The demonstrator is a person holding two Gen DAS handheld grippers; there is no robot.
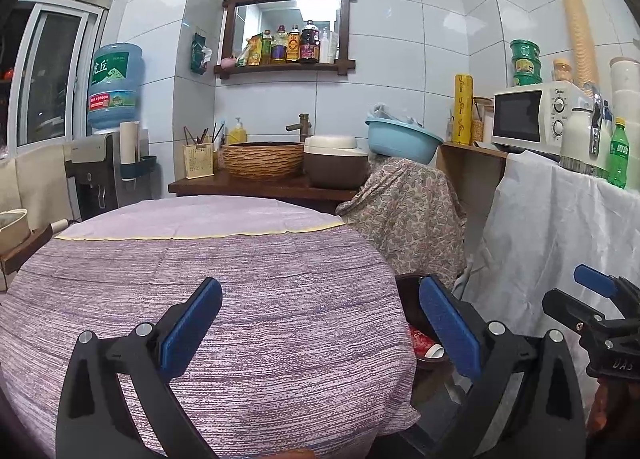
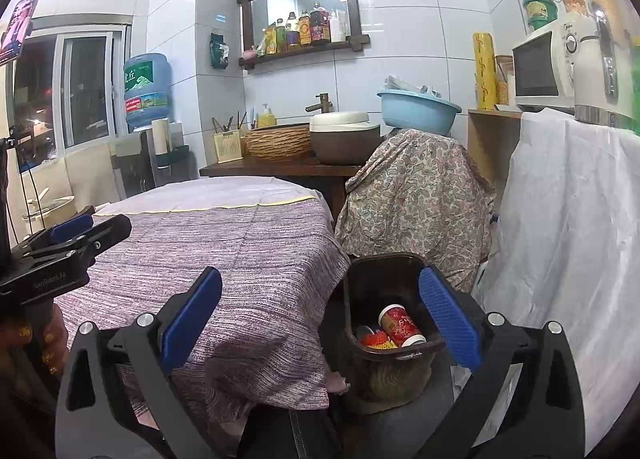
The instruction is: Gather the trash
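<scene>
A dark brown trash bin (image 2: 362,279) stands on the floor right of the table. Inside lie a red paper cup (image 2: 401,326) and a red-yellow wrapper (image 2: 376,339). My right gripper (image 2: 320,323) is open and empty, hovering over the table's right edge and the bin. My left gripper (image 1: 320,323) is open and empty above the table's purple striped cloth (image 1: 240,279). The bin (image 1: 412,299) and the red cup (image 1: 424,343) show partly in the left wrist view. The right gripper (image 1: 600,299) appears at the right edge there; the left gripper (image 2: 76,231) appears at the left in the right wrist view.
A paisley-covered object (image 2: 416,199) with a blue basin (image 2: 416,107) stands behind the bin. A white-draped counter (image 2: 568,219) with a microwave (image 2: 548,67) is on the right. A wooden sink counter (image 1: 264,183) and a water dispenser (image 1: 112,99) are at the back.
</scene>
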